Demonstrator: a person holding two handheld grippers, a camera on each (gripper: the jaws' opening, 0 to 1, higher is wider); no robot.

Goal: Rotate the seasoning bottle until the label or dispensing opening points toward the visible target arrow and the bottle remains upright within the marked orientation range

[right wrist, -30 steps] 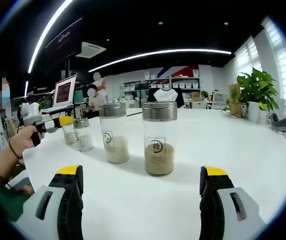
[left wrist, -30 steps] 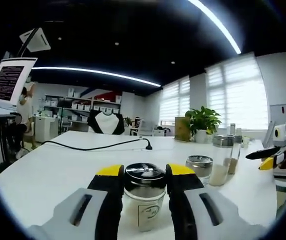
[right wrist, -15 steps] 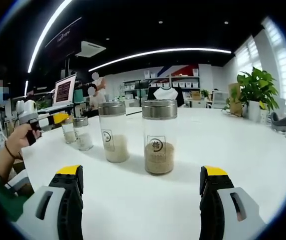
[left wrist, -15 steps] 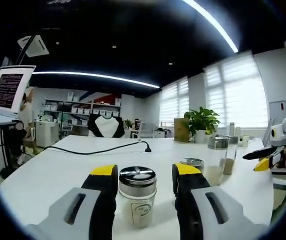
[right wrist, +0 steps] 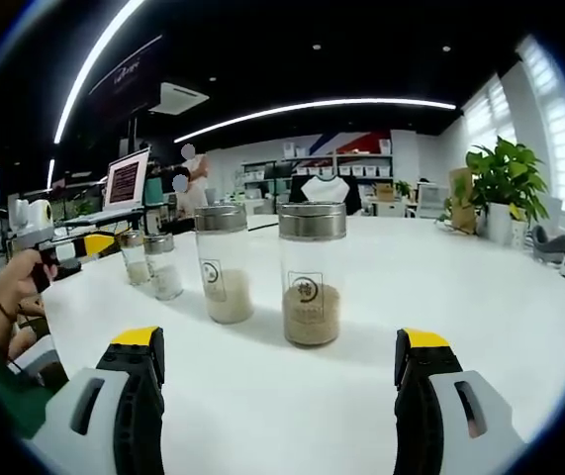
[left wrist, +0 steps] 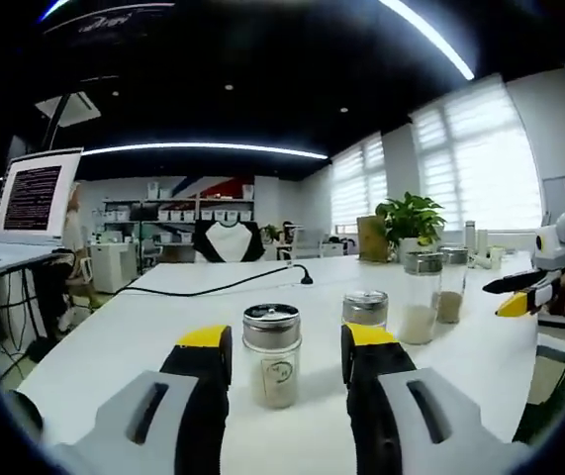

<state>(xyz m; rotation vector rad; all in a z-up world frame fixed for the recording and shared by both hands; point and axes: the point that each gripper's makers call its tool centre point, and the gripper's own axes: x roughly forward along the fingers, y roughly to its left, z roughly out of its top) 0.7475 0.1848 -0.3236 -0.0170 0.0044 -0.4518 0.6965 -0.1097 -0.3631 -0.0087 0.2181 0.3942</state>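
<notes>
**A:** Where does your left gripper (left wrist: 284, 346) stand against the seasoning bottle (left wrist: 271, 353)?

**B:** In the left gripper view your jaws are spread, one on each side of the line to the bottle and nearer the camera than it. Nothing is pinched. The bottle stands upright on the white table (left wrist: 134, 332), dead ahead at your twelve o'clock, its label (left wrist: 277, 373) facing you. A second small shaker (left wrist: 365, 308) stands beyond it at about one o'clock, and two taller jars (left wrist: 434, 293) further off toward two.

**A:** And your right gripper (right wrist: 274, 368)?

**B:** Wide open and holding nothing. In the right gripper view a tall jar of brown seasoning (right wrist: 312, 273) stands ahead at twelve, and a tall jar of pale seasoning (right wrist: 223, 263) sits at eleven. The two small shakers are far out at ten, just beside your left gripper.

**A:** Which step is this?

**B:** By my reading, you're between grips on the small bottle. I can't find any target arrow on the table, so I can't tell whether the turn is finished.

**A:** What next?

**B:** If it needs more turning, you'd bring the jaws forward around the body below the lid, close gently, twist about the vertical, and release without tipping it.
</notes>
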